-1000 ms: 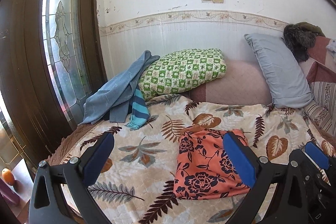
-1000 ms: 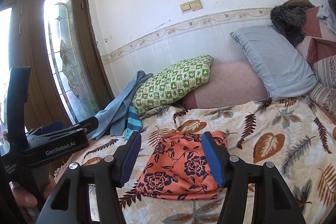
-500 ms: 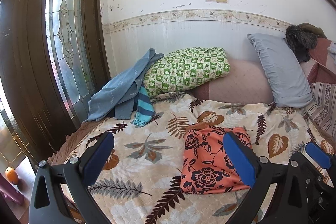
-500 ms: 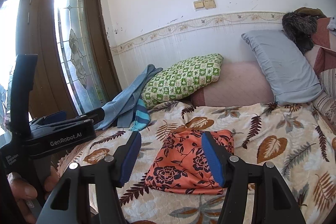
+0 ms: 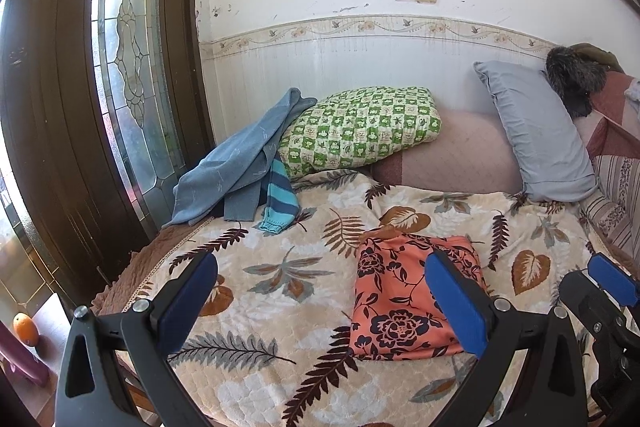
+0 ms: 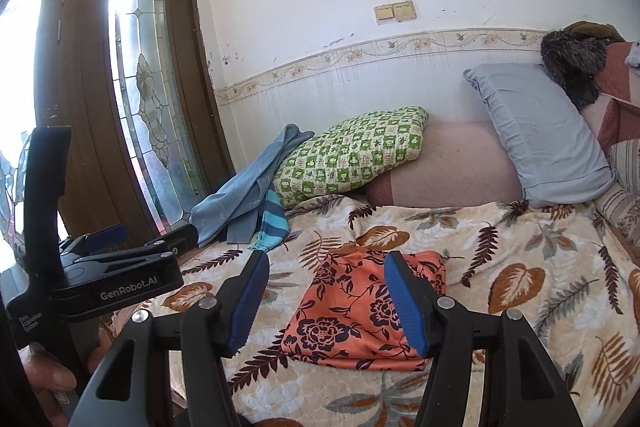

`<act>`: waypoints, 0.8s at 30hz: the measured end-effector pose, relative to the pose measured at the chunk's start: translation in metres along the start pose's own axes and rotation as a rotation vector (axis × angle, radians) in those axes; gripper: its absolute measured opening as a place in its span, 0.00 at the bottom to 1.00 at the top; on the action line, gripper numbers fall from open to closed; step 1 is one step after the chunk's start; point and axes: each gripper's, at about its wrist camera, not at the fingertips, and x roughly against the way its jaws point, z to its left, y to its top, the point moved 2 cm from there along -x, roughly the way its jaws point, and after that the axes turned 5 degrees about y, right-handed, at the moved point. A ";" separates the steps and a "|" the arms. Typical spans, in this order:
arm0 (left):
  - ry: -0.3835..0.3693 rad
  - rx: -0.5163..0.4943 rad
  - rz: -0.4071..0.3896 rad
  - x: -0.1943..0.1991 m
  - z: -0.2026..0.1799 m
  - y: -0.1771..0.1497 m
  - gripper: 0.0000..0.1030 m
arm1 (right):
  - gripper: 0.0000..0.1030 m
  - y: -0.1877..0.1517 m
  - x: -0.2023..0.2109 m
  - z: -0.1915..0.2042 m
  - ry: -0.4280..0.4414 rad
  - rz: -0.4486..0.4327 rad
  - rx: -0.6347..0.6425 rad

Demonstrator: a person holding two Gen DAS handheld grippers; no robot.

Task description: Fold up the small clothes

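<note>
A folded orange floral garment [image 5: 404,295] lies flat on the leaf-print blanket [image 5: 280,267]; it also shows in the right wrist view [image 6: 360,311]. My left gripper [image 5: 320,303] is open and empty, held above the blanket's near edge, left of the garment. My right gripper [image 6: 328,303] is open and empty, held back from the garment's near side. A blue garment [image 5: 236,163] and a striped teal piece [image 5: 278,199] lie bunched at the bed's far left corner.
A green checked pillow [image 5: 360,127] and a grey pillow [image 5: 536,131] lean at the back wall. A pink bolster [image 5: 452,159] lies between them. A wooden glass door [image 5: 132,67] stands at left. The left gripper's body [image 6: 92,267] shows in the right view.
Both grippers have drawn back and up from the folded orange garment, which now looks smaller and farther. Both stayed open.
</note>
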 end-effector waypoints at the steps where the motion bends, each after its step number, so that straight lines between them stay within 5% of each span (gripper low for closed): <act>1: 0.000 0.000 0.001 0.000 0.000 0.000 1.00 | 0.62 -0.001 0.000 0.000 0.001 0.002 -0.001; 24: -0.018 0.001 0.027 -0.004 -0.001 -0.006 1.00 | 0.62 -0.003 -0.006 -0.001 0.009 0.007 -0.011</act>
